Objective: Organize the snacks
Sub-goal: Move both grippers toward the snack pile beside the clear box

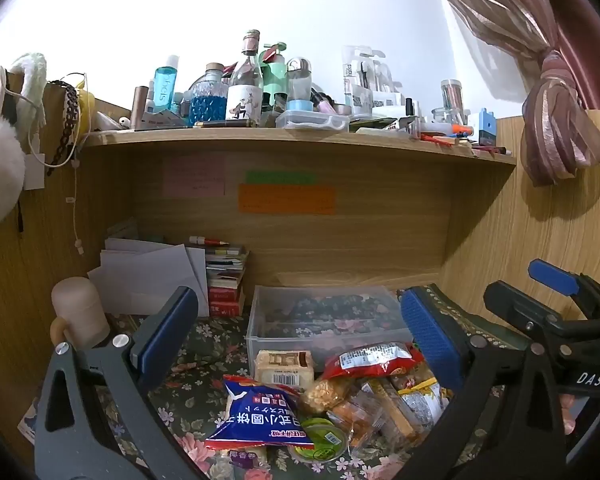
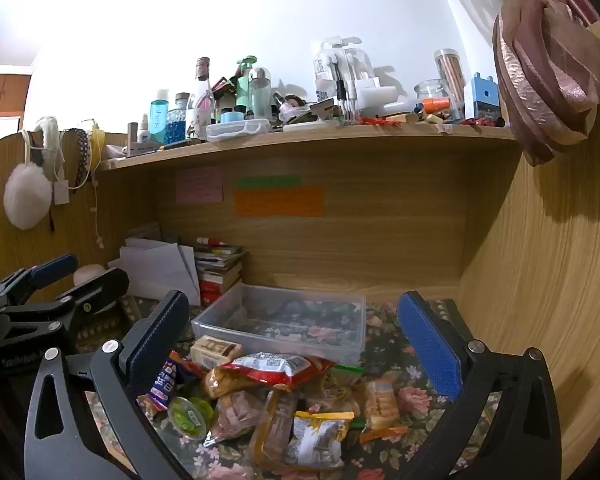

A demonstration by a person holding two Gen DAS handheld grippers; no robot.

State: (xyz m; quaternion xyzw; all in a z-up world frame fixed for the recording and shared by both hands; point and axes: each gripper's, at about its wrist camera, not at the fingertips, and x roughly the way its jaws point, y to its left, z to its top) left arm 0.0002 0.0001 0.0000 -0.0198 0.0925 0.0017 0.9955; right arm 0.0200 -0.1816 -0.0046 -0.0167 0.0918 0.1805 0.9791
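Note:
A pile of wrapped snacks lies on the floral tablecloth: a blue biscuit bag (image 1: 260,414), a red packet (image 1: 370,360) (image 2: 276,370), a beige wrapped block (image 1: 285,368) (image 2: 216,350), a green jelly cup (image 1: 320,438) (image 2: 190,416) and several orange and yellow packs (image 2: 316,424). Behind it stands an empty clear plastic box (image 1: 328,320) (image 2: 284,320). My left gripper (image 1: 300,336) is open and empty above the pile. My right gripper (image 2: 296,340) is open and empty above the pile. Each gripper shows in the other's view: the right gripper (image 1: 556,300), the left gripper (image 2: 68,280).
A wooden desk hutch surrounds the spot, with a crowded shelf (image 1: 292,136) of bottles overhead. Stacked books (image 1: 226,280) and white papers (image 1: 152,272) stand at the back left. A beige cylinder (image 1: 80,312) is at the left. A tied curtain (image 2: 548,80) hangs at the right.

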